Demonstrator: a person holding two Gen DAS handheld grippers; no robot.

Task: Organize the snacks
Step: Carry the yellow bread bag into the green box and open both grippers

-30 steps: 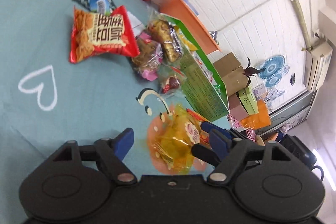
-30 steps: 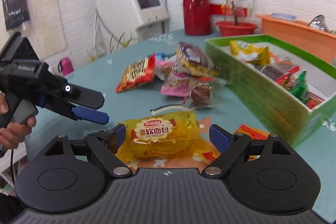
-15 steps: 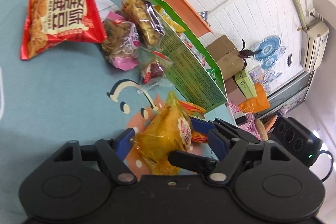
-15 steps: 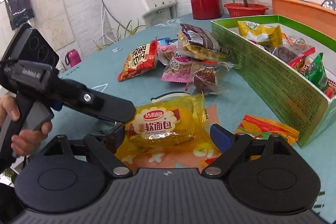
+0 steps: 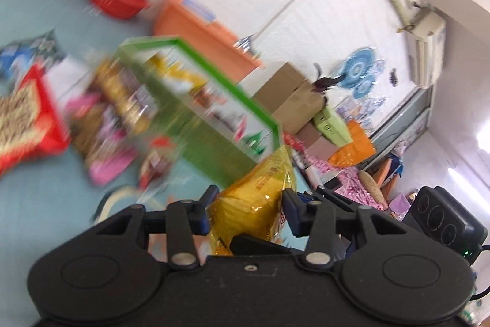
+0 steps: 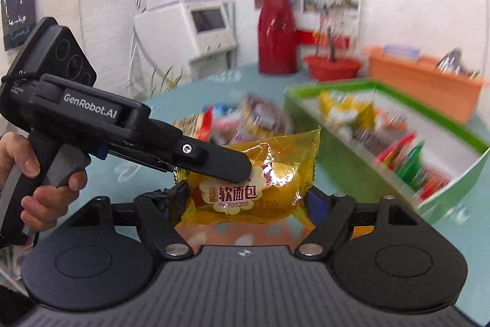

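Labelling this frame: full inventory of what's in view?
bread pack: 1, yellow, lifted off the table, between both grippers
box: 1, green, right side of table, snacks inside
loose snacks: several, red, pink and brown, beside the box; blurred
table: 1, teal cloth
flask: 1, red, far table edge
basin: 1, red, beside flask
tub: 1, orange, behind box
dispenser: 1, white, by wall
hand: 1, on left gripper's handle
left gripper: shut on bread pack
right gripper: flanks pack; grip unclear
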